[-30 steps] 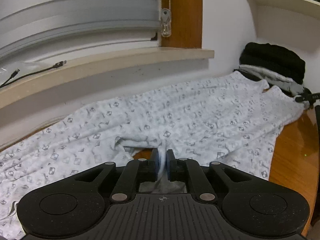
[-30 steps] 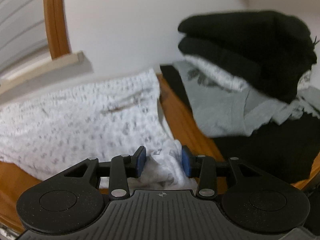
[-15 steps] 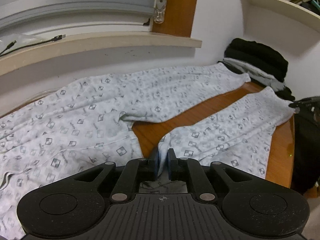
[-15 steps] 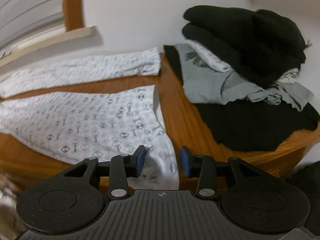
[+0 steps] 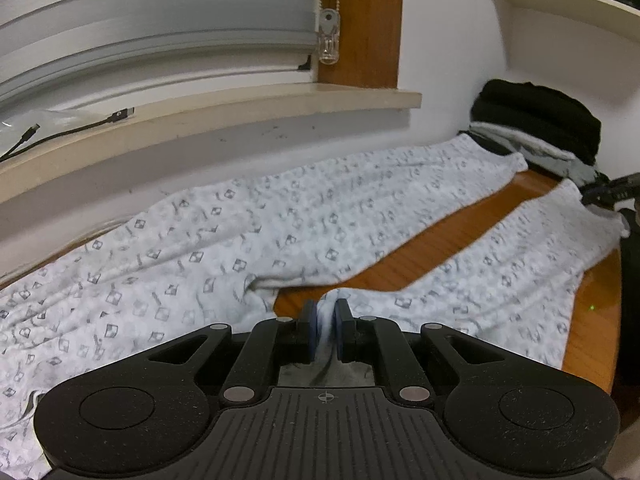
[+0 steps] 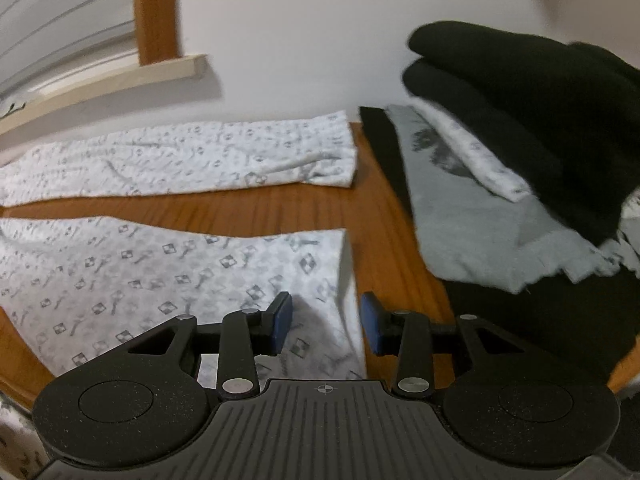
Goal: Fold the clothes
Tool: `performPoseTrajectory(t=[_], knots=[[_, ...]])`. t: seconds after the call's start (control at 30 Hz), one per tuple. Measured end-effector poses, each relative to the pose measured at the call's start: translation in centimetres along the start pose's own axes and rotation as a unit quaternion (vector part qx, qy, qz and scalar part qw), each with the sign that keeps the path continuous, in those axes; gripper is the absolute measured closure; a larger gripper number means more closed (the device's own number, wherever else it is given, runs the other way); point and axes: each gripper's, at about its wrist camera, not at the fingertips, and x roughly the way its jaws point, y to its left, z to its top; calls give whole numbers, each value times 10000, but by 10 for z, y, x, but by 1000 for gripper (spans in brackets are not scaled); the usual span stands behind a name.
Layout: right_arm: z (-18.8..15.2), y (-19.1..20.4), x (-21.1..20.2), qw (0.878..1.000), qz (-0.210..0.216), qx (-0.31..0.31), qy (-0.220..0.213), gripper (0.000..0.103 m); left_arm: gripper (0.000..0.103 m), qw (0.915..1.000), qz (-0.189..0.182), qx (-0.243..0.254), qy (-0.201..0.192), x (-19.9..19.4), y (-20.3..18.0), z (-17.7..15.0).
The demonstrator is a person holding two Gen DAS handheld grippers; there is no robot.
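White patterned trousers lie spread across the wooden table, filling the middle of the left wrist view from the lower left edge to the right side, with the two legs parted so a wedge of bare wood shows between them. At the bottom centre the left gripper has its jaws pressed nearly together, pinching a fold of the trousers at the crotch. In the right wrist view the right gripper sits at the bottom centre with its jaws spread partway; the hem end of the nearer trouser leg lies between and below them, and neither pad presses on it. The far leg stretches across the middle left. A pile of black and grey clothes fills the right side, against the white wall.
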Motion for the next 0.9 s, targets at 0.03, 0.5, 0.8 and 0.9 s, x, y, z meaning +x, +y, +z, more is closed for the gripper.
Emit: performPoseTrajectory(t=[0.03, 0.5, 0.8, 0.9], knots=[[1, 1, 1, 10000, 33, -50, -1, 65, 93, 10000, 14, 14, 1, 1, -1, 1], [11, 9, 6, 9983, 328, -474, 113, 73, 93, 9998, 78, 32, 161, 14, -1, -3], [18, 3, -18, 9968, 713, -328, -164, 98, 93, 9999, 64, -35, 146, 15, 1, -3], [14, 0, -12, 9968, 766, -228, 30, 96, 93, 9998, 72, -11, 169, 16, 0, -2]])
